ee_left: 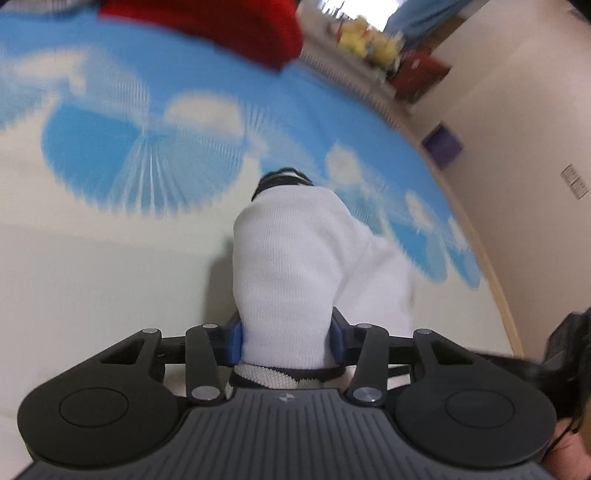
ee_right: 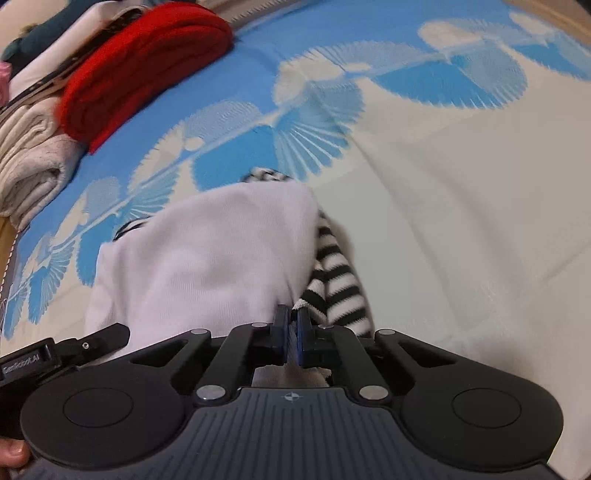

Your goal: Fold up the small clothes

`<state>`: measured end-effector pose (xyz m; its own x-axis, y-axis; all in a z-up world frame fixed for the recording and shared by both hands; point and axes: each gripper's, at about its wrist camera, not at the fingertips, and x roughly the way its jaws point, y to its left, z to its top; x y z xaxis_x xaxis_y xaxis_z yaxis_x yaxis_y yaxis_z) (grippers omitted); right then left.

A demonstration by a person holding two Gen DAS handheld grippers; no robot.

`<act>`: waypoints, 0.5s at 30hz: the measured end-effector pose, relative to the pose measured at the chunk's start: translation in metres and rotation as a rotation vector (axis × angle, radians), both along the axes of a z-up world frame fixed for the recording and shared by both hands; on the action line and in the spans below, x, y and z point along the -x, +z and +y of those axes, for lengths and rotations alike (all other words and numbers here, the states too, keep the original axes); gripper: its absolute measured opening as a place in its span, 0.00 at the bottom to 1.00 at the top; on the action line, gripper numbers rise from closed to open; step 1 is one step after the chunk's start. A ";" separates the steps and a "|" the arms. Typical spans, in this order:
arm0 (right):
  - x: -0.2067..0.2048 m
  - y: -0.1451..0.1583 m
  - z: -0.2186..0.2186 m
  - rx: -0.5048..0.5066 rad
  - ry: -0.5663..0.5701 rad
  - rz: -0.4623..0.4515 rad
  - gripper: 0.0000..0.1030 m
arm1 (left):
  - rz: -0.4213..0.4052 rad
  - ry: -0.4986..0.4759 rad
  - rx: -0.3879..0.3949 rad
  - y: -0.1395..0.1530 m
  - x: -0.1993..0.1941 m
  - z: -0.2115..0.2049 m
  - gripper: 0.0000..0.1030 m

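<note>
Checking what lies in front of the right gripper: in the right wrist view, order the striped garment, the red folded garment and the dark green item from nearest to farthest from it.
1. Striped garment, pinched in the right gripper, just right of the white cloth.
2. Red folded garment, upper left on the bedspread.
3. Dark green item, far top-left corner, behind the pile.

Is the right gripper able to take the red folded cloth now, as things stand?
Probably not. The right gripper is shut on the white garment, so it has no free jaws. The red folded cloth lies farther up the bedspread, uncovered.
</note>
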<state>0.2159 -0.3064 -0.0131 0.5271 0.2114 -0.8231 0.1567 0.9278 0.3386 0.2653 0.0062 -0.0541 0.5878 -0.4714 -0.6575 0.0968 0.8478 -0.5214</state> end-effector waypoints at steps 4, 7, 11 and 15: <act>-0.014 0.008 0.027 -0.045 0.014 -0.061 0.03 | -0.131 0.034 -0.065 0.039 0.001 0.034 0.47; -0.029 0.015 0.052 -0.075 0.037 -0.104 0.03 | -0.128 0.086 -0.117 0.046 -0.006 0.071 0.52; -0.046 0.025 0.087 -0.074 0.079 -0.145 0.02 | -0.050 0.227 -0.147 0.037 -0.014 0.122 0.60; -0.062 0.018 0.107 -0.017 0.101 -0.097 0.02 | -0.045 0.198 -0.116 0.045 -0.009 0.141 0.62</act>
<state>0.2783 -0.1994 0.0052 0.5793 0.2810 -0.7652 0.0283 0.9312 0.3635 0.2741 0.1473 -0.0093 0.6912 -0.2669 -0.6716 -0.0567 0.9064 -0.4186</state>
